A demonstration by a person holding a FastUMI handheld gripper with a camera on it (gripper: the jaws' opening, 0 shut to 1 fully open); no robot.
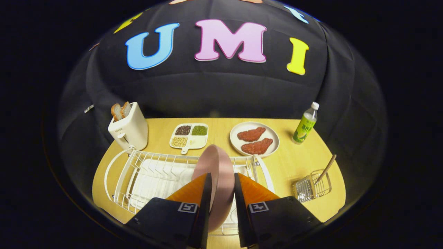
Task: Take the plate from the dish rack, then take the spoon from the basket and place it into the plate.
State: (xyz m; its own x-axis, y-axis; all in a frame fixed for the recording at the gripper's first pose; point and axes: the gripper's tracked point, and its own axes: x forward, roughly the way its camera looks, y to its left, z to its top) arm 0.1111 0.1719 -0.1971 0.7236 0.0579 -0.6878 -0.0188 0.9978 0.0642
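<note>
Two fingers: the gripper (222,181) squeezes the round pink plate (217,173)
Plate: upright, above white wire dish rack (138,173)
Spoon: wooden spoon (326,169) in wire basket (311,188), right

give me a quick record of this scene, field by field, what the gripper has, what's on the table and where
gripper: gripper shut on the pink plate, held on edge between the fingers
dish rack: white dish rack under the plate
basket: wire basket beside the rack, spoon standing in it
beyond the rack: toaster with bread, divided dish of beans, meat plate, bottle
task stage: plate gripped, spoon not yet taken
</note>
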